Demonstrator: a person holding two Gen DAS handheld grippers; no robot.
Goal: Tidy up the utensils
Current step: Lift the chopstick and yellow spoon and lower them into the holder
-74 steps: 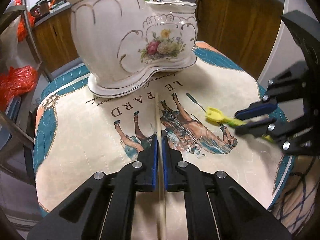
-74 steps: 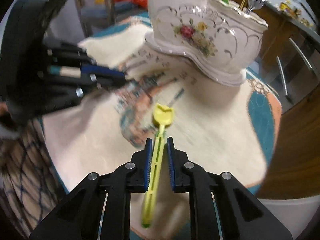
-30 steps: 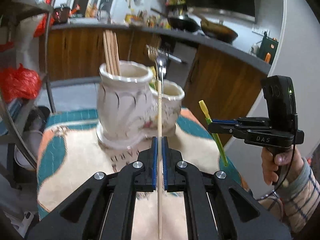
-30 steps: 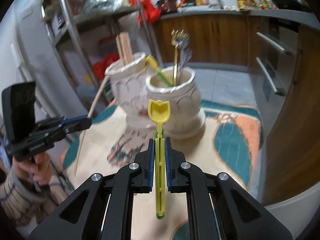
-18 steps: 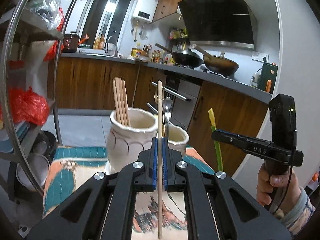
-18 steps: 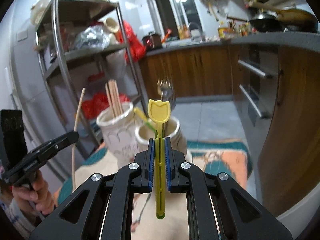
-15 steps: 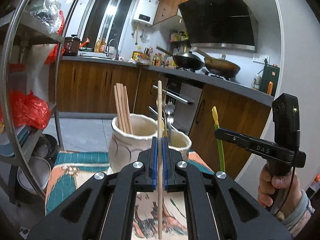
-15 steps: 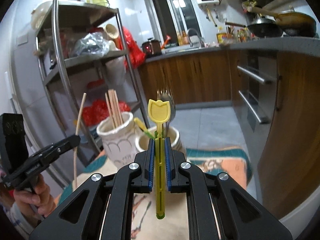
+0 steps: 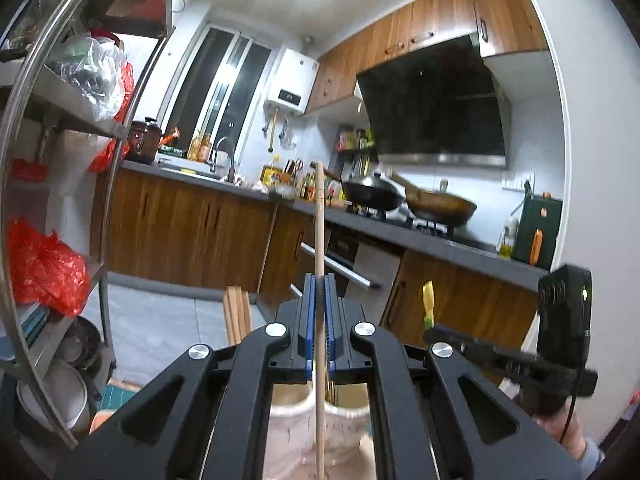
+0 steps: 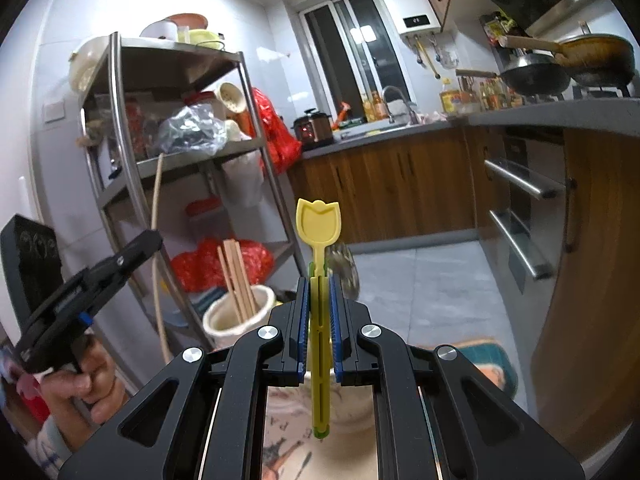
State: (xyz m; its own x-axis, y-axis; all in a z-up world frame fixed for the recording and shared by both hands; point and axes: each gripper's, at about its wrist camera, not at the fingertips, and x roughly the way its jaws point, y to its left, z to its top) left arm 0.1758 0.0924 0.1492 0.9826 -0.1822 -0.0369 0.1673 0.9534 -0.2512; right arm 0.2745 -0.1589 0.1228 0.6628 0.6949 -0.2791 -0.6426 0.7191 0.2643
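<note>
Wooden chopstick [image 9: 319, 236] pinched upright in our left tongs [image 9: 319, 312]; yellow plastic spoon [image 10: 319, 224] pinched in right tongs [image 10: 319, 312]. Both carried above two-pot ceramic holder [image 10: 240, 318], on cloth-covered surface. We judge step: transport done, insertion next. Need tilt tips downward, chopstick to pot with chopsticks [image 10: 236, 276], spoon to other. Rims narrow; open room above; shelf rack [image 10: 128, 168] close beside.

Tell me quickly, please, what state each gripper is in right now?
Left gripper: shut on the wooden chopstick, held upright.
Right gripper: shut on the yellow tulip-shaped spoon, held upright.
</note>
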